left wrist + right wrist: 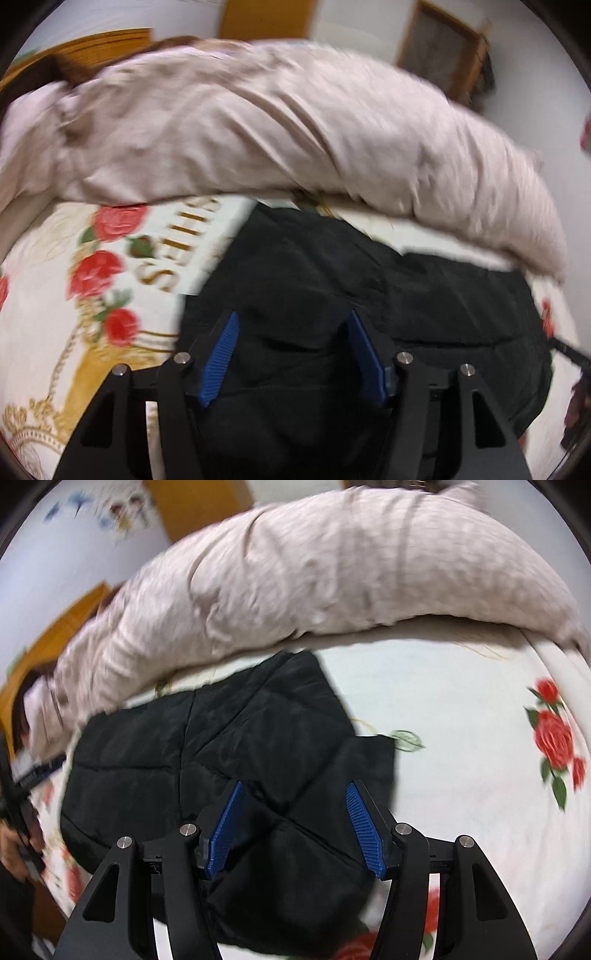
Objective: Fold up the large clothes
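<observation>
A black quilted garment [332, 277] lies folded on a white bed sheet printed with red roses [55, 325]. In the left wrist view my left gripper [292, 314] hovers over the garment's near part, its blue pads [221, 354] wide apart with only loose fabric beneath them. The right wrist view shows the same garment [221, 738] as a rough rectangle, with my right gripper [295, 783] open above its near right corner and nothing pinched. A person's hand [11, 845] holds the other gripper at that view's left edge.
A bulky pale pink duvet [258, 129] [332, 572] is heaped along the far side of the bed, just behind the garment. Bare rose sheet [461, 720] stretches to the right. A wooden headboard [103, 40] and a white wall with stickers [110, 509] stand beyond.
</observation>
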Demonstrator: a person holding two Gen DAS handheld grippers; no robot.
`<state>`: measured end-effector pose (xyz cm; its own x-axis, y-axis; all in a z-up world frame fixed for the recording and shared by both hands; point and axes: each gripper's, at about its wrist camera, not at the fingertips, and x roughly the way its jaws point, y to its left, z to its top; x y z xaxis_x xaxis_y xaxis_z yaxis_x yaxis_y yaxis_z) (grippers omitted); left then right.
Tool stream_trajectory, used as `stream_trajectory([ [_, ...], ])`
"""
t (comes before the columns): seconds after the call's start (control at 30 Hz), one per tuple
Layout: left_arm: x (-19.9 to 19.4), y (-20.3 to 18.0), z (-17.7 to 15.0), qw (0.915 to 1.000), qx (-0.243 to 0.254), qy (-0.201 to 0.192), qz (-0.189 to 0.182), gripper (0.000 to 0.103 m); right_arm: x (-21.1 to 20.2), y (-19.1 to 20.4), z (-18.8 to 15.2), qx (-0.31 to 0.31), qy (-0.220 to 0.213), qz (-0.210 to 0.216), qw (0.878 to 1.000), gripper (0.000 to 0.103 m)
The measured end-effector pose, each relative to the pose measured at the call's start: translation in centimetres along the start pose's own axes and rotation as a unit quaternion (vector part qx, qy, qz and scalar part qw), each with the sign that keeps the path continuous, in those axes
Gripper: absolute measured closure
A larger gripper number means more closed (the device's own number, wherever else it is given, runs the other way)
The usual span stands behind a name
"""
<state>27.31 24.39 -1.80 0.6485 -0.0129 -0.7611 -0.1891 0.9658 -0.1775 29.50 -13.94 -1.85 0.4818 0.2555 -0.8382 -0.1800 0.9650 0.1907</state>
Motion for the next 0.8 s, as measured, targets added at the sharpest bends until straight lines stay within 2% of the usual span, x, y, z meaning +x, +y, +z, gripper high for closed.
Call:
stream_trajectory([
  [0.07,2.6,-1.0,-0.5,0.9993,0.016,0.027,0.019,0.038,2.1,0.0,0.0,-0.005,0.025,-0.017,1.0,0.045],
  [0.13,3.9,-0.9,-1.0,0.9993,0.014,0.025,0.026,0.034,3.2,-0.3,-0.2,-0.005,0.032,-0.016,0.999,0.045],
  [0.27,4.0,-0.7,-1.0,0.9994,0.002,0.023,0.026,0.032,3.3,-0.5,-0.4,-0.011,0.032,-0.019,0.999,0.045],
  [0.37,2.9,-1.0,-0.7,0.9989,0.003,0.029,0.037,0.033,1.9,-0.5,-0.2,-0.003,0.029,-0.02,0.999,0.045],
  [0.57,-3.7,-2.7,-1.7,0.9992,0.009,-0.002,0.04,0.033,-4.5,0.3,-1.7,0.006,-0.006,-0.017,1.0,0.044],
  [0.8,-12.1,-5.8,-6.1,0.999,0.001,-0.016,0.043,0.03,-11.4,3.1,-6.3,-0.026,-0.023,-0.016,0.999,0.044],
])
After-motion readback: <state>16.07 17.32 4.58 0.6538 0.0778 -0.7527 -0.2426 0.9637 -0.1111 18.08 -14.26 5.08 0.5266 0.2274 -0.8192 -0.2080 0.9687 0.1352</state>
